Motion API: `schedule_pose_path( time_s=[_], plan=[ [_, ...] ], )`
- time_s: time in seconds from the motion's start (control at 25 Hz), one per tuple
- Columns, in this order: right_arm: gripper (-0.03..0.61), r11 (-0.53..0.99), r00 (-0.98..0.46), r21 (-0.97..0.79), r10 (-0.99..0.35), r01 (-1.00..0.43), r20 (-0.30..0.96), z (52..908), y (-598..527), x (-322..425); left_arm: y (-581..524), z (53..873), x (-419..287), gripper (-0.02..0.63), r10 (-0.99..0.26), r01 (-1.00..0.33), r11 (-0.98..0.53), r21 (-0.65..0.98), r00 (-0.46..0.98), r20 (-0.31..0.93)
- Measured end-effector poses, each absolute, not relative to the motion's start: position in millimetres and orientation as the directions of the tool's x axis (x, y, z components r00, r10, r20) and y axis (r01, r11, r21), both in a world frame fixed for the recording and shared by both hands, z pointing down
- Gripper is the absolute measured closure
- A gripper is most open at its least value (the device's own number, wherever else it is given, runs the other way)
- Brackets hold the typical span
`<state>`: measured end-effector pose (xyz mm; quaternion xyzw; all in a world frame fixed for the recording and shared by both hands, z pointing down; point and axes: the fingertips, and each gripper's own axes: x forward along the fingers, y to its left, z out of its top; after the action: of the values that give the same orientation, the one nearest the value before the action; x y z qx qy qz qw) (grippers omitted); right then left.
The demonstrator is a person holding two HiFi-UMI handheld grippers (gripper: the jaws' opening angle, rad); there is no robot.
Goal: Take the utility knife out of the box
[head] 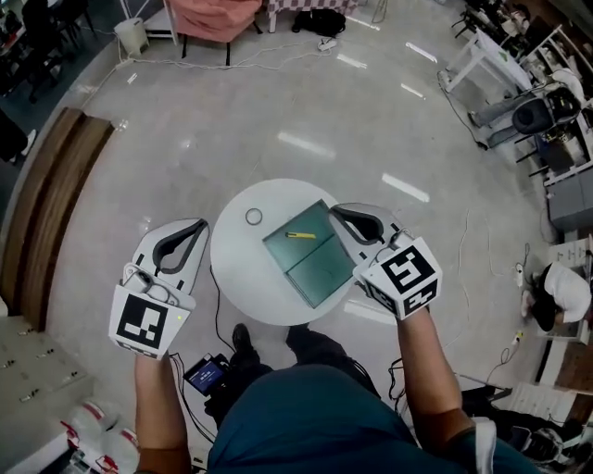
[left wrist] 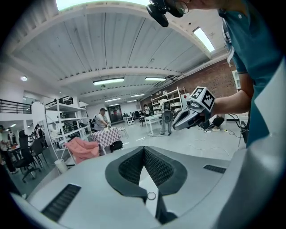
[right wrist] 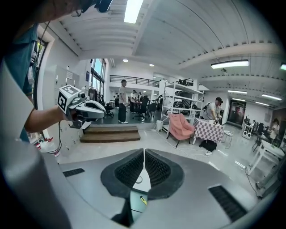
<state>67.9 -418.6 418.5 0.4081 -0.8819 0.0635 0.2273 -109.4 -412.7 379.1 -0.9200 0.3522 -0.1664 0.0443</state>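
Looking steeply down in the head view, a round, smooth white desk (head: 243,273) is sitting at the centre of the frame on a glossy pale floor (head: 371,111). On it a flat green box (head: 322,273) is lying open, a hard-edged rectangle split by a seam into two panels. The utility knife (head: 299,235) is lying inside the box on the upper panel, a slim yellow bar lying flat and pointing left to right. Just up and left of the box, apart from it, a small thin ring (head: 254,217) is resting on the bare desk top.

The left claw (head: 200,225) is hovering off the desk's left edge, over the floor. Its own view is showing two knurled black pads pressed together at the tips, with nothing between them. The right claw (head: 336,211) is hanging over the box's upper right corner, near the knife but apart from it. Its view is also showing the textured dark pads meeting tip to tip and pinching nothing, with the yellow knife peeking through the gap below them.

A white cube (head: 408,275) with black square markers is riding on the right claw's grey plastic body. At the top of the frame a pink chair (head: 213,17) is standing on the floor.
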Motion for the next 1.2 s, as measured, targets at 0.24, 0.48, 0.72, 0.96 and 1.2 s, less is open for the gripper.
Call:
schedule_pose_path(
  time_s=[0.24,0.48,0.72,0.96,1.2],
  plan=[
    [0.538,0.687,-0.580,0.042,-0.643,-0.725,0.501,464.5,-440.4,57.8,-428.8,410.8,-123.9,0.595,-0.668,-0.653,-0.739,-0.166,0.677,0.309],
    [0.538,0.701,-0.577,0.012,-0.595,-0.713,0.560,545.6,-465.8,73.2,-445.4,477.8,-114.2,0.595,-0.660,-0.667,-0.735,-0.117,0.667,0.346],
    [0.538,0.721,-0.584,-0.011,-0.552,-0.693,0.595,610.6,-471.7,91.3,-441.6,533.0,-97.3,0.595,-0.652,-0.676,-0.731,-0.091,0.654,0.384],
    [0.538,0.744,-0.584,-0.028,-0.500,-0.668,0.639,657.6,-481.2,96.4,-442.0,566.8,-92.5,0.595,-0.639,-0.682,-0.729,-0.060,0.646,0.417],
    [0.538,0.784,-0.587,-0.042,-0.426,-0.619,0.688,706.9,-497.1,95.7,-451.9,601.4,-88.3,0.595,-0.620,-0.682,-0.730,-0.034,0.641,0.453]
  ],
)
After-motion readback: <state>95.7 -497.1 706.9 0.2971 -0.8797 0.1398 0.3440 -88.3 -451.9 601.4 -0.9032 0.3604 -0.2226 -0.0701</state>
